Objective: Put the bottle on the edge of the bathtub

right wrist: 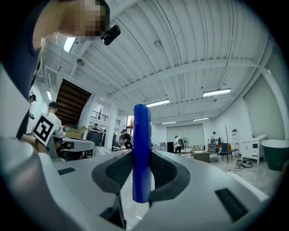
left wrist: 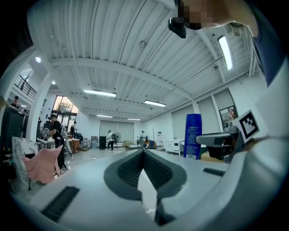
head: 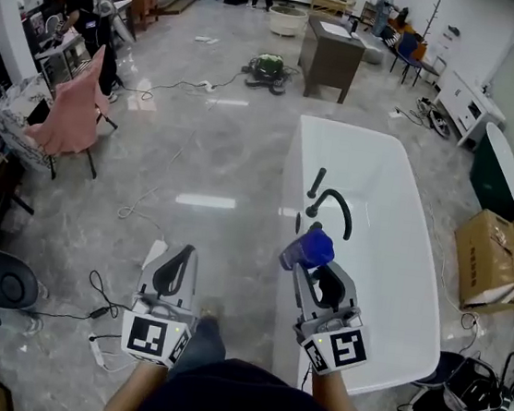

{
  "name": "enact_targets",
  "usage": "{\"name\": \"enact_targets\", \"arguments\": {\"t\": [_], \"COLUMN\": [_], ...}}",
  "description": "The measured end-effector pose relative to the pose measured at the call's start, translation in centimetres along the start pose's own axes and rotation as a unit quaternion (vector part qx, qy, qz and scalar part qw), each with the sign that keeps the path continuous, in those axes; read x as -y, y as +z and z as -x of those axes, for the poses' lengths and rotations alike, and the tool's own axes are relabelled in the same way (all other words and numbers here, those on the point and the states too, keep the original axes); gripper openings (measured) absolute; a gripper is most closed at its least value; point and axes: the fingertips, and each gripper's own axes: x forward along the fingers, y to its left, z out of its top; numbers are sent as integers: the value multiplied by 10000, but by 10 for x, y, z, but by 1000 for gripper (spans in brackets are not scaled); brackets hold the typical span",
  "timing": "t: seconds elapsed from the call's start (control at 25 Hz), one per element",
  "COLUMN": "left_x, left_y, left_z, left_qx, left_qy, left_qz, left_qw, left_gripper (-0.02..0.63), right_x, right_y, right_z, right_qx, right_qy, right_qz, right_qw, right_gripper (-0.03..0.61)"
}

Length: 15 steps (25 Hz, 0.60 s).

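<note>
A blue bottle (head: 307, 249) is clamped in my right gripper (head: 309, 270), held in the air over the near left rim of the white bathtub (head: 418, 257). In the right gripper view the blue bottle (right wrist: 142, 153) stands upright between the two dark pads, which press on its sides. My left gripper (head: 173, 270) hangs over the floor to the left of the tub, its jaws shut with nothing between them. From the left gripper view the blue bottle (left wrist: 193, 136) shows at the right, beside the right gripper's marker cube (left wrist: 248, 124).
A black faucet (head: 331, 207) rises at the tub's left rim. A cardboard box (head: 496, 262) lies right of the tub, a dark cabinet (head: 331, 58) beyond it, a pink chair (head: 71, 112) far left. Cables (head: 135, 217) trail on the floor. People stand at the back.
</note>
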Motion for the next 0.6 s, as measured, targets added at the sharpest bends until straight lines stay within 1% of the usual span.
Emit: {"name": "enact_targets", "arguments": {"t": [0.16, 0.28, 0.4, 0.6], "left_x": [-30, -52, -70, -97], "left_y": [3, 2, 1, -7], "left_z": [-49, -80, -104, -140], "left_qx": [109, 113, 124, 126], "left_qy": [-285, -492, -725, -1010], "left_qz": [-39, -110, -174, -140], "left_qw": [9995, 9987, 9971, 9947], "left_gripper": [2, 2, 2, 2], "right_x": [12, 17, 20, 27], "right_y": [0, -4, -8, -18], "right_z": [-56, -92, -119, -151], "right_qx": [110, 131, 129, 132], "right_qy": [-130, -256, -426, -771], "right_qz": [82, 41, 22, -57], "right_qw": [9998, 9996, 9990, 9969], "right_gripper": [133, 133, 133, 133]}}
